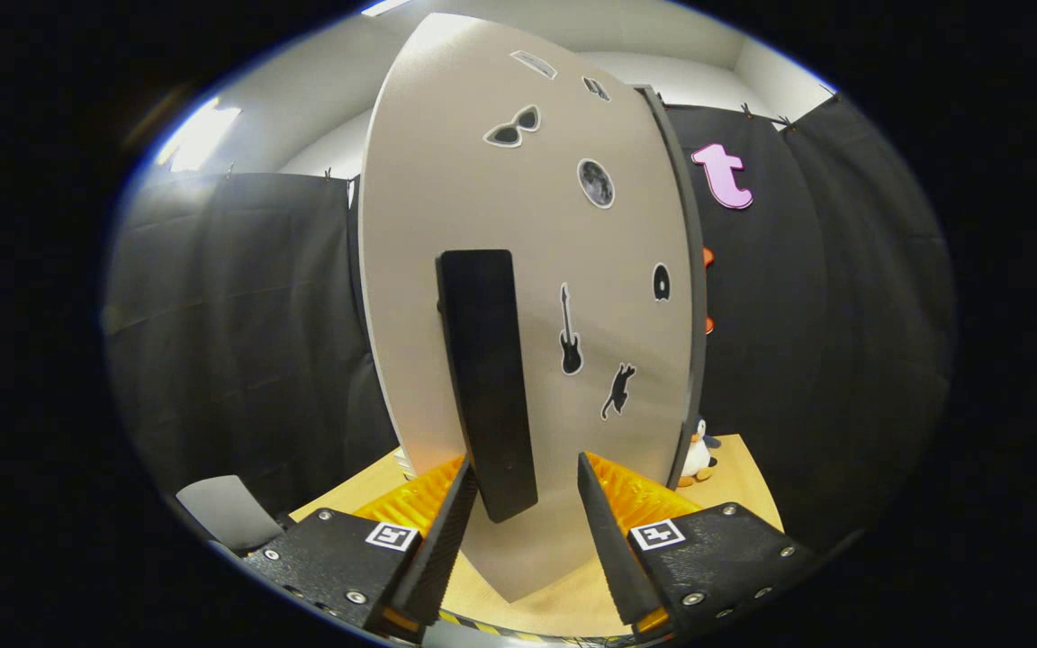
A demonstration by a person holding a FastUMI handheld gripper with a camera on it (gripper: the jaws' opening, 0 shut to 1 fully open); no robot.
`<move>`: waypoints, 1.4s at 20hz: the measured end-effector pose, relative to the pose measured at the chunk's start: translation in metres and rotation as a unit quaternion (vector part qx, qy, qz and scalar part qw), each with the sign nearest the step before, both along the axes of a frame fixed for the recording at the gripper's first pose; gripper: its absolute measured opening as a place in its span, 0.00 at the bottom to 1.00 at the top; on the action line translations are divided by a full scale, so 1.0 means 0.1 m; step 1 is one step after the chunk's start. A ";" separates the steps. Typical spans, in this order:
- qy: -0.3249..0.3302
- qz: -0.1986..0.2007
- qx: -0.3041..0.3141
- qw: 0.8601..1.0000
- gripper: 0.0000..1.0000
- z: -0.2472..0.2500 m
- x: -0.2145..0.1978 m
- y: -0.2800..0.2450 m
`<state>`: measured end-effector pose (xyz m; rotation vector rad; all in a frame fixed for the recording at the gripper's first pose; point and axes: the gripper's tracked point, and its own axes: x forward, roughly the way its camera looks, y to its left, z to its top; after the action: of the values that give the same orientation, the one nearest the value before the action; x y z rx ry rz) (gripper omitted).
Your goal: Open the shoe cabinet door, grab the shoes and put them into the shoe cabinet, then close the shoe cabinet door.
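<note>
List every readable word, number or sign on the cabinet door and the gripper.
Cabinet door: picture stickers only, no words.
Top stickers: too blurred to read.
Hand-held gripper, open around the black handle: square coded tags, no readable text.

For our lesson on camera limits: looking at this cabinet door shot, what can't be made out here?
- Cabinet inside, gripper view: hidden behind the door.
- Shoes: whether any are stored cannot be told; the door blocks it.
- Handle lower end: sits between the open fingers; contact unclear.
- Penguin toy: partly hidden by the door's edge.
- Small top stickers: too small to read.
</note>
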<state>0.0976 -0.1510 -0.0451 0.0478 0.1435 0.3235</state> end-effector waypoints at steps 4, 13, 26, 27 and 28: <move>0.000 0.016 0.008 1.000 0.75 0.01 0.22 0.34; -0.027 0.003 -0.023 0.999 0.80 0.06 0.73 1.00; -0.075 -0.059 -0.035 0.995 0.94 -0.10 1.32 1.51; -0.076 -0.068 -0.039 0.994 0.94 -0.10 1.32 1.50; -0.075 -0.076 -0.037 0.994 0.94 -0.12 1.33 1.49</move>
<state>0.2303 -0.0016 -0.0566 -0.0397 0.0022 0.1682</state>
